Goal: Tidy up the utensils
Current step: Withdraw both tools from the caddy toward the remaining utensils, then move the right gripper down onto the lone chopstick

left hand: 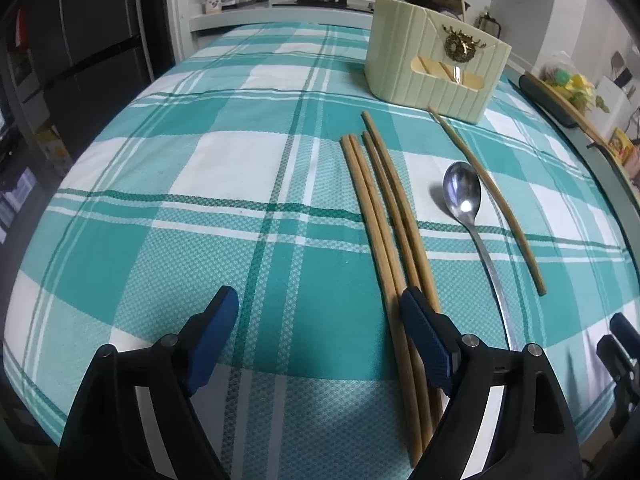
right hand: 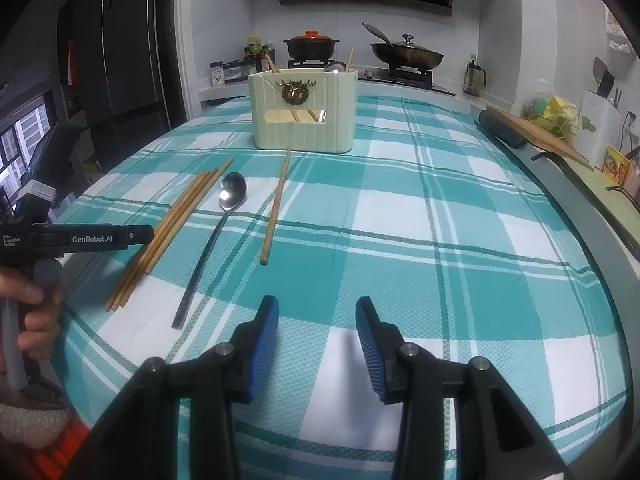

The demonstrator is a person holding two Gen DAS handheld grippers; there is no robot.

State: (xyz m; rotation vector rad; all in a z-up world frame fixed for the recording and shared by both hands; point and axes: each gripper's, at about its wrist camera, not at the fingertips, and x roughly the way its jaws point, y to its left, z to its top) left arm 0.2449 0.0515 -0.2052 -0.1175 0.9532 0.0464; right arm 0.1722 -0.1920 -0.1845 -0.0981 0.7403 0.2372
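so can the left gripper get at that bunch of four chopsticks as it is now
Probably yes. The left gripper is open and low over the tablecloth, with one finger already across the near ends of the four chopsticks. Nothing covers them; the spoon lies clear to the side.

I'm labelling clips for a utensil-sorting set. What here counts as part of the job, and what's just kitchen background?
Job: bundle of four chopsticks, single chopstick, spoon, cream utensil holder.
Background: red-lidded pot, lidded pan, condiment bottles, cutting board.
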